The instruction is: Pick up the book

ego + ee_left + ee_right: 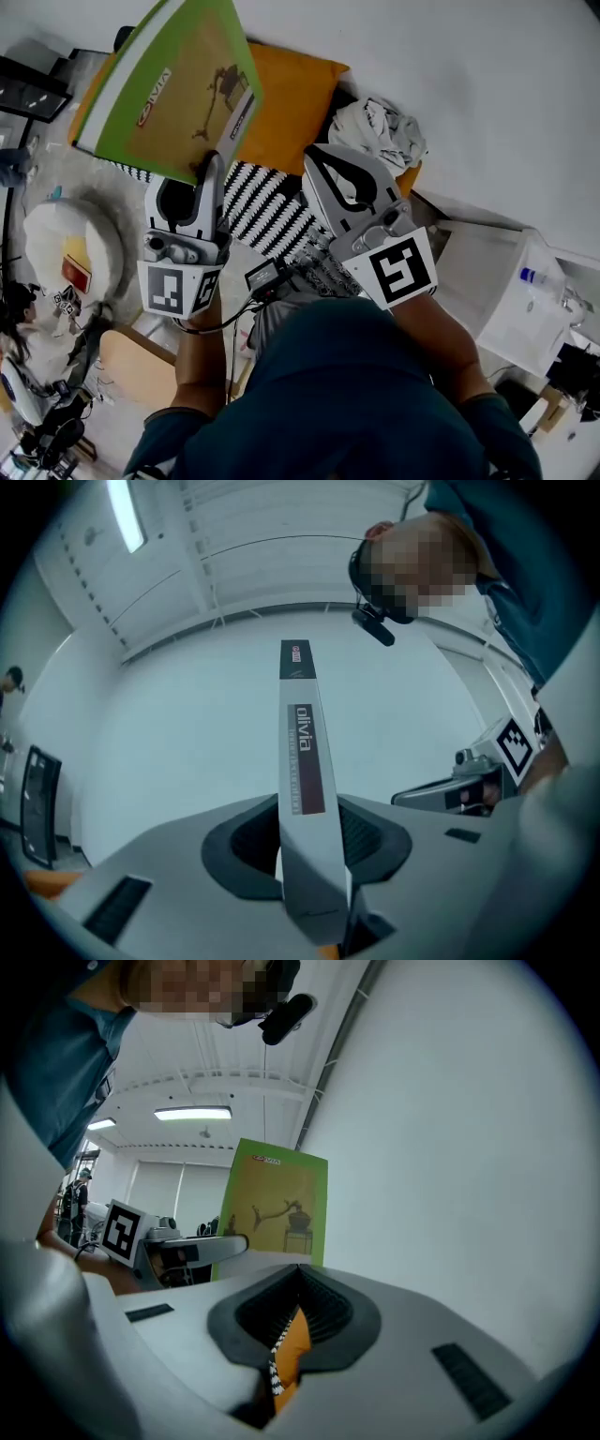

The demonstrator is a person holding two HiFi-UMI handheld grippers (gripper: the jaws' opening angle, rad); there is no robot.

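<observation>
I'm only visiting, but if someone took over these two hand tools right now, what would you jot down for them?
Left gripper: shut on the green book, gripping one edge, book raised in the air.
Right gripper: jaws together, empty, beside the book above the orange cushion.
Done: book is picked up.
Left: probably nothing but holding it steady.

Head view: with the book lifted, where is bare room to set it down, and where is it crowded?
Barest is the plain white stretch beyond the orange cushion and crumpled white cloth; whether it lies level I cannot tell. The striped cushion shows between the left gripper and right gripper. Below the book, lower left, it is cluttered.
</observation>
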